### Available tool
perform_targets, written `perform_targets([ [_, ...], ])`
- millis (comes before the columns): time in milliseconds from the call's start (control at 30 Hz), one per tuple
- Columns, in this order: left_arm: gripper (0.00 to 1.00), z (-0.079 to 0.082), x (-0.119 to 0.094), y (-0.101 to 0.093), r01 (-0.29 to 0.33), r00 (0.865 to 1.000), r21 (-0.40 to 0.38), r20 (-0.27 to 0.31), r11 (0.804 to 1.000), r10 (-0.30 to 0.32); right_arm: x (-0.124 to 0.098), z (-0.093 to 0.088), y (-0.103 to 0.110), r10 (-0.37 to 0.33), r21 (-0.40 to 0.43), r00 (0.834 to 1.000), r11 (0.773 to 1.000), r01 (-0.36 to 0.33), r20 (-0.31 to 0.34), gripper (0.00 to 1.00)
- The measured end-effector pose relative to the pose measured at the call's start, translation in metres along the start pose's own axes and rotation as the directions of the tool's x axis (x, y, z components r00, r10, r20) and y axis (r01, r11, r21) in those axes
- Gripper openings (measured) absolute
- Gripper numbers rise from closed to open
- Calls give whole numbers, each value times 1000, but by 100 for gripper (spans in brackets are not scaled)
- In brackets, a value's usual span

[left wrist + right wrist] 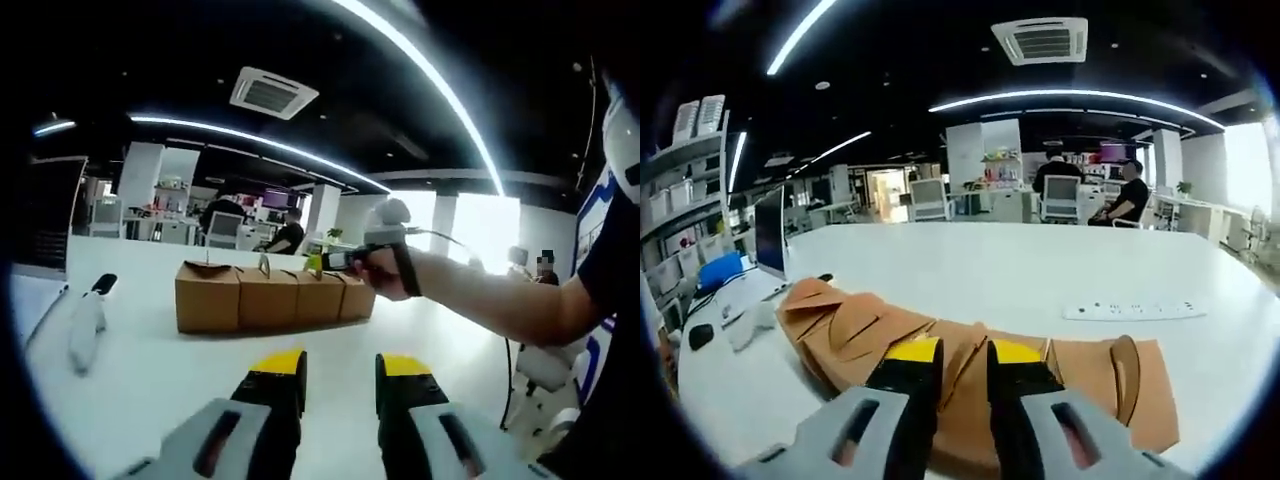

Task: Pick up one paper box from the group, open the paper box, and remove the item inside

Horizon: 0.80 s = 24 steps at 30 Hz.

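White tabletop (150,360) runs wide and bare under both grippers, in an open office with a dark ceiling, curved light strips (260,137) and a ceiling vent (1042,40). Desks and seated people (1130,196) fill the far end. On the table lie a power strip (1137,310), a monitor (770,232) near shelves (690,190), and a white gadget (88,322).

Four brown boxes (272,297) stand side by side, touching, in a single row. In the left gripper view the row's long axis runs left to right across the table, well ahead of the left gripper (340,372), whose jaws are apart with nothing between them. The boxes' handle tabs point upward.

Seen from the left gripper view, a hand (385,270) holds the right gripper (318,263) above the row's right end; whether it touches a box cannot be told.

In the right gripper view the row lies just below the right gripper (963,352), stretching from left to right, with folded top flaps (855,325) and an upright tab (1125,368) facing the camera. The yellow-tipped jaws stand a little apart over the middle of the row, gripping nothing.
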<state>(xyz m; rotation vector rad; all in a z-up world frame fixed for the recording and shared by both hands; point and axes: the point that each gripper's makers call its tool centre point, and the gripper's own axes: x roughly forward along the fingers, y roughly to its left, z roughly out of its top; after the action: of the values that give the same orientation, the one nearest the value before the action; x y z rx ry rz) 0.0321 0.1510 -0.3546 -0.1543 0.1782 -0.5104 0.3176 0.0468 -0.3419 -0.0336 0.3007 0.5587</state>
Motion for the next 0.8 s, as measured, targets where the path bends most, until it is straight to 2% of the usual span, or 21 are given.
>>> perform_targets([
  [167,29,-6,-1,-2,4,1000,-8,-10,1000,-4,0,-1,1,-16,4,1000,1000,16,5,13],
  [400,29,-11,-3,-6,26,999,-1,-27,1000,-26,2,0,-2,-52,15,999,999,52,8,3],
  [800,29,-16,-4,-1,26,999,-8,-43,1000,-27,4,4,-5,-114,49,993,992,113,34,3],
])
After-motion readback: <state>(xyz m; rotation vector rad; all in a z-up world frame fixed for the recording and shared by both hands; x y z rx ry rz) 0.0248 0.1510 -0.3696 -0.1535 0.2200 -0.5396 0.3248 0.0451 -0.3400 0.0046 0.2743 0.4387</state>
